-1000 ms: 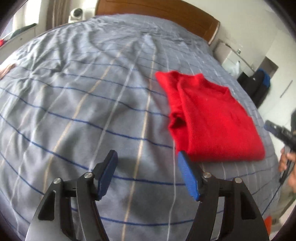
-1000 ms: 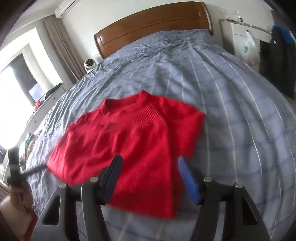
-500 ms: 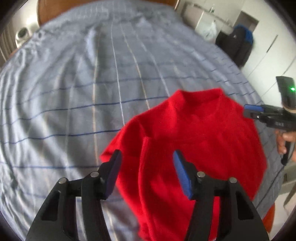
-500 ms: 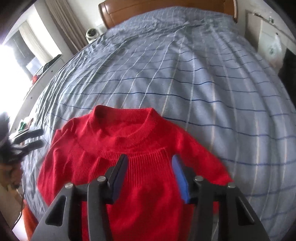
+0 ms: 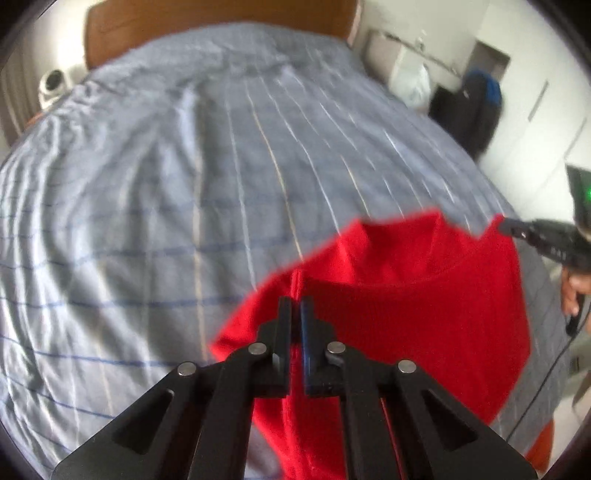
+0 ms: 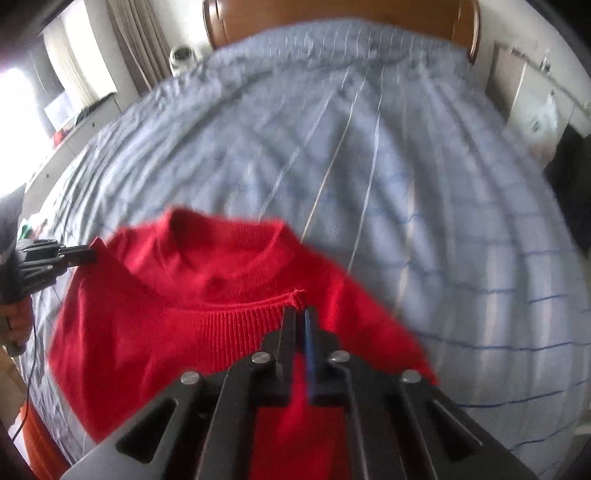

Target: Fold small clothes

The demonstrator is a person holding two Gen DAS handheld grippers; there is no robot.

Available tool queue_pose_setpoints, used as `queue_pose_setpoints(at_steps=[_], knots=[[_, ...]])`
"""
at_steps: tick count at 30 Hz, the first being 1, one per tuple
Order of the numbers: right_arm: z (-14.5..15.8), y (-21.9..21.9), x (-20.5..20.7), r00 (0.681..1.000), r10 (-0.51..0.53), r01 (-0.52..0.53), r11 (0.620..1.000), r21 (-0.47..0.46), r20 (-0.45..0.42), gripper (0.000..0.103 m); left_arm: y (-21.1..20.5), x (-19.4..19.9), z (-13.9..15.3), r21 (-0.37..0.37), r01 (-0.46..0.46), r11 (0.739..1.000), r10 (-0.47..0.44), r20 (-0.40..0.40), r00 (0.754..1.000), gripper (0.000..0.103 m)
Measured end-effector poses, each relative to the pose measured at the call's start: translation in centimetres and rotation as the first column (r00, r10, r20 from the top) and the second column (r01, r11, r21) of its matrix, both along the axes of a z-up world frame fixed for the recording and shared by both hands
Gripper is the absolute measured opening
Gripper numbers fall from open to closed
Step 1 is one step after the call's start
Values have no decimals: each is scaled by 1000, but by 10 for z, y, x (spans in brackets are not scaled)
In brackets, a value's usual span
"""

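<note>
A small red knit sweater [image 5: 413, 317] lies at the near edge of the bed, collar pointing to the headboard; it also shows in the right wrist view [image 6: 177, 314]. My left gripper [image 5: 295, 306] is shut on the sweater's left shoulder edge. My right gripper [image 6: 298, 314] is shut on its right shoulder edge, where the ribbed knit bunches up. Each gripper shows in the other's view, the right gripper [image 5: 532, 232] at the sweater's far corner and the left gripper [image 6: 62, 254] likewise. The cloth under the jaws is lifted slightly.
The bed has a grey-blue checked sheet [image 5: 184, 184] and a wooden headboard [image 6: 332, 14]. A white round device [image 5: 51, 83] sits beside the bed at the back left. A white cabinet [image 5: 402, 70] and dark bags [image 5: 476, 110] stand to the right.
Both grippers were open above the sweater and have come down and shut on its two shoulder edges. The views are blurred from motion.
</note>
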State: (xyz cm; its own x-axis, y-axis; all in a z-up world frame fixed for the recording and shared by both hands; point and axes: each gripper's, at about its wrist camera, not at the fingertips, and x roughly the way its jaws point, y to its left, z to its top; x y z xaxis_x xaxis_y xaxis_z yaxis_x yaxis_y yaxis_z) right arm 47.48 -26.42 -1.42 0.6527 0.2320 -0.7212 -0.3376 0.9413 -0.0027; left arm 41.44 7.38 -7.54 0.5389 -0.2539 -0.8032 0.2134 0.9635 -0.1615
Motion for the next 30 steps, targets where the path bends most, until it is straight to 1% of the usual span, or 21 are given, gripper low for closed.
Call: queue_pose_setpoints(at_steps=[2,3,5,6,7,8,9,10,12,13,14,16,17,20,21,22,24,25,26,28,30], knots=[[10,-5,6,998,-40,41,999,-13,43,4,0,12,-6,0,-61,998,61,16,998,3],[10,-7,12,996,-67,68,998,-11,52,4,-1,17,-12,-1,-83,997,83,4,997,8],[2,-11,20,993,-106,105,994,6,49,4,-4,26,-34,47,-139,989,142,-70,987,25],[-9,-13,27,991,-134,133,991,28,16,8,-4,24,-42,84,-160,983,168,-97,981,38],[-19,-16,31,986,-164,164,985,45,-13,14,-2,15,-43,98,-171,980,178,-76,981,43],[-24,-19,28,983,-181,182,982,56,-16,35,0,7,-41,95,-169,981,175,-51,983,46],[-28,-23,20,983,-181,180,979,90,2,49,9,-7,-34,84,-175,981,177,-15,984,57],[-28,-29,7,983,-178,171,976,132,40,54,16,-18,-29,76,-185,980,185,9,983,72],[-26,-44,-21,974,-197,176,968,179,107,66,38,-50,-15,44,-215,976,212,66,975,86],[-24,-54,-42,966,-211,179,963,201,147,69,50,-71,-10,23,-228,973,225,86,971,90],[-23,-61,-58,960,-220,181,960,212,174,75,59,-86,-8,8,-242,970,240,90,967,92],[-25,-74,-94,945,-242,193,956,222,221,78,75,-122,-9,-26,-271,962,272,82,959,94],[-28,-80,-115,938,-248,195,955,224,241,81,83,-145,-14,-32,-296,955,298,69,952,94],[-47,-94,-179,920,-273,217,952,215,280,83,85,-191,-31,-39,-344,938,346,55,937,94],[-52,-97,-192,917,-282,225,950,217,282,84,80,-203,-39,-40,-358,933,360,57,931,94],[-62,-100,-210,909,-303,243,943,227,285,84,77,-210,-45,-45,-366,930,368,58,928,94],[-79,-105,-229,904,-332,269,931,248,268,90,67,-219,-62,-61,-377,924,380,59,923,95],[-90,-106,-236,902,-349,282,923,263,255,90,65,-220,-68,-62,-378,924,381,59,923,95],[-97,-107,-238,900,-359,293,918,268,247,90,58,-219,-78,-50,-379,924,382,57,922,95],[-118,-109,-240,896,-385,320,905,281,220,90,47,-220,-86,12,-383,924,380,98,920,97],[-134,-115,-242,896,-402,331,887,321,188,90,42,-221,-90,48,-355,934,347,126,929,103]])
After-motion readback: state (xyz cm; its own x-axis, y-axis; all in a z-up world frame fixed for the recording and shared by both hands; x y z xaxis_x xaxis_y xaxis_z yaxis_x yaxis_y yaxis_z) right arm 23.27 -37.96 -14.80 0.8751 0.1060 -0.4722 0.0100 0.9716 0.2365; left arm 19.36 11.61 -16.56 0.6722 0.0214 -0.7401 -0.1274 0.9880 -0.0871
